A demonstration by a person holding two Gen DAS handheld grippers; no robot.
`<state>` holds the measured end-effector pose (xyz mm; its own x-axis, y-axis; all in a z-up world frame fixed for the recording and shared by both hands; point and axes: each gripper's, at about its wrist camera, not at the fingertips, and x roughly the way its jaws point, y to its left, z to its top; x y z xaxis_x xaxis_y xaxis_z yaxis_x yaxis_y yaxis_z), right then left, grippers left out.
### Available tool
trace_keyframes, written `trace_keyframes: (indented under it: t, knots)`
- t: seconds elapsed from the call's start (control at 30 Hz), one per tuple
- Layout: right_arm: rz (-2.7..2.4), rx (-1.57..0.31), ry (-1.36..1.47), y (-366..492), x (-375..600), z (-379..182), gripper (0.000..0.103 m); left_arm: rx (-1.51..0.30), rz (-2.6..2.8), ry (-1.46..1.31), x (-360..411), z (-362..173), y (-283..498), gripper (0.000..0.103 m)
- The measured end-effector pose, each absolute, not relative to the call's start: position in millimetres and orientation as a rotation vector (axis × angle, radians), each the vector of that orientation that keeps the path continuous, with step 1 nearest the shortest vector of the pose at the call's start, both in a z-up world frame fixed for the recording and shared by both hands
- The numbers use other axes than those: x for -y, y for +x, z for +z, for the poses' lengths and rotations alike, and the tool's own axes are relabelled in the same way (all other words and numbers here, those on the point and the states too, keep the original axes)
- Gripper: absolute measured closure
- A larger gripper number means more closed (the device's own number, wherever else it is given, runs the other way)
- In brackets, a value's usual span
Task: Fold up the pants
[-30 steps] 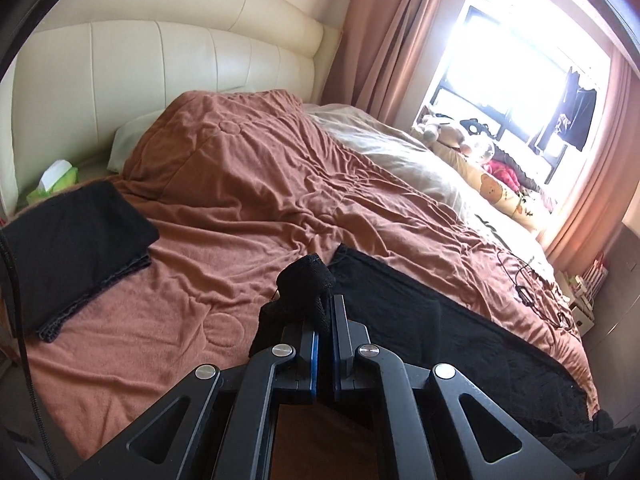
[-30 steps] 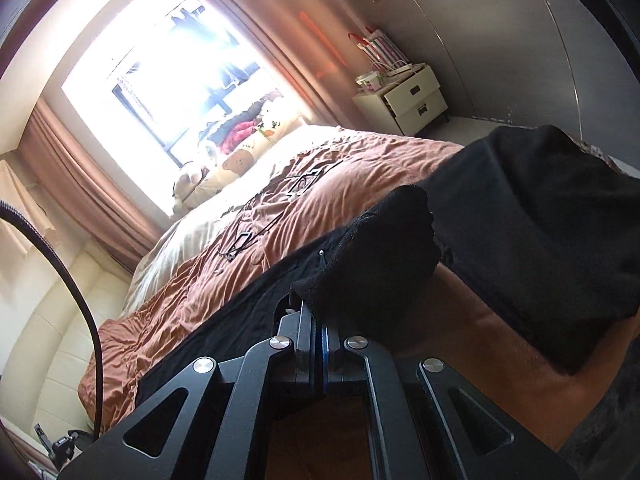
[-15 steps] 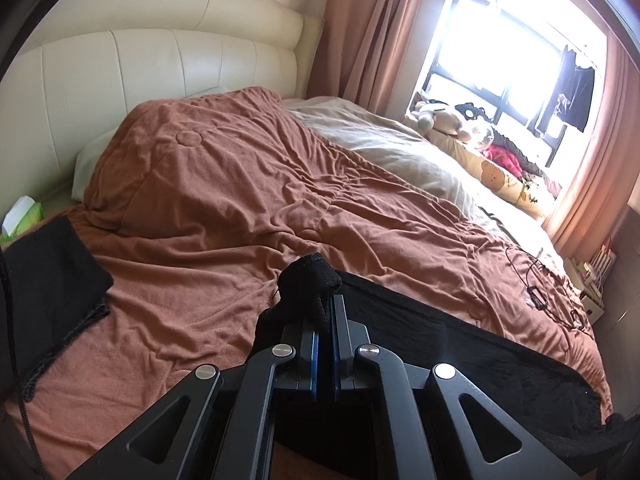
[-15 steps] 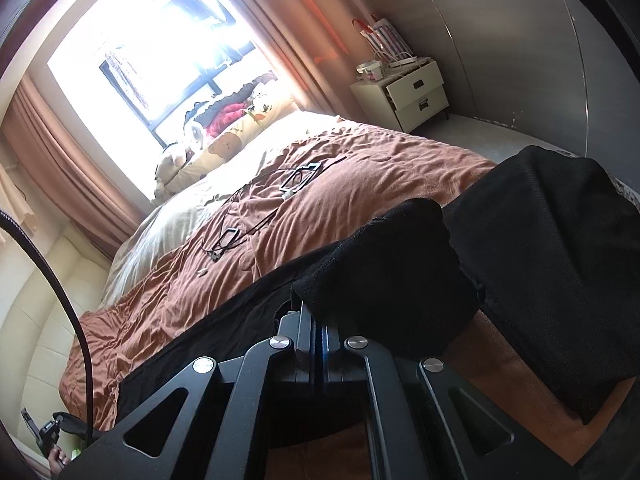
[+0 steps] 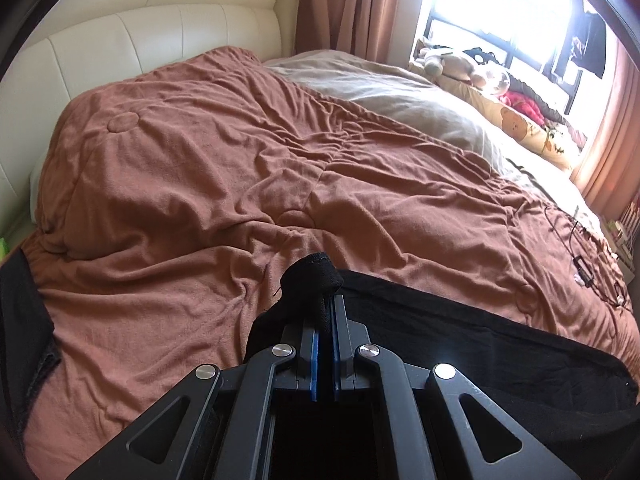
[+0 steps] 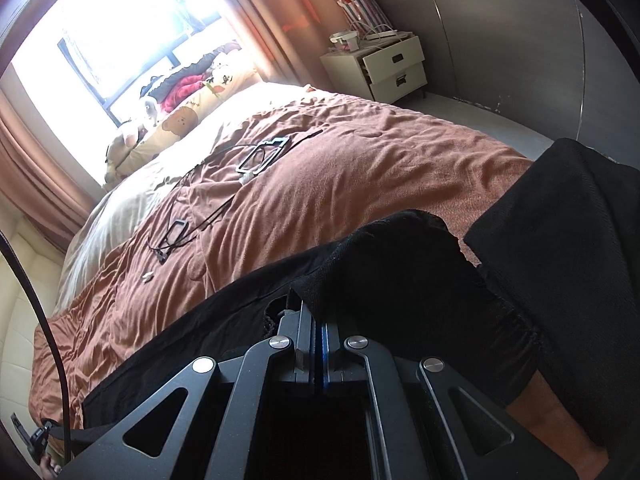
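Black pants (image 5: pixel 480 344) stretch as a dark band over the brown bedspread (image 5: pixel 224 168). My left gripper (image 5: pixel 325 304) is shut on one bunched corner of them, which sticks up past the blue pads. In the right wrist view my right gripper (image 6: pixel 316 312) is shut on the other end of the black pants (image 6: pixel 400 272), and the cloth humps over the fingers and runs off to the left. The fingertips of both grippers are hidden in the fabric.
A folded black garment (image 6: pixel 568 264) lies at the right, another dark cloth (image 5: pixel 20 320) at the left edge. Black cables and small frames (image 6: pixel 256 160) lie on the bedspread. Cream headboard (image 5: pixel 140 36), beige duvet (image 5: pixel 400 96), plush toys by the window (image 5: pixel 472 68), bedside cabinet (image 6: pixel 388 68).
Both grippers have swept sideways over the bed with the pants still gripped. The folded black cloth has slid to the left edge of the left view; the tissue box is gone from it.
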<state>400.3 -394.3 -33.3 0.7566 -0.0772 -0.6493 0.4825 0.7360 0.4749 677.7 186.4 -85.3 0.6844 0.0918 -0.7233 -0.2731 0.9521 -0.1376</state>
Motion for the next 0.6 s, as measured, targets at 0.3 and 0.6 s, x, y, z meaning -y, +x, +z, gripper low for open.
trace_keyframes:
  t: [0.3,0.6]
  knots:
    - [-0.354,-0.713,0.657,463.5,399.2,-60.1,0.103,-0.913,0.218,-0.212,-184.1,-139.6,738.1,0.098]
    - [-0.425,-0.800,0.640,503.8,398.1,-81.5,0.100,-0.997,0.242,-0.165,-177.1,-174.7,768.3,0.098]
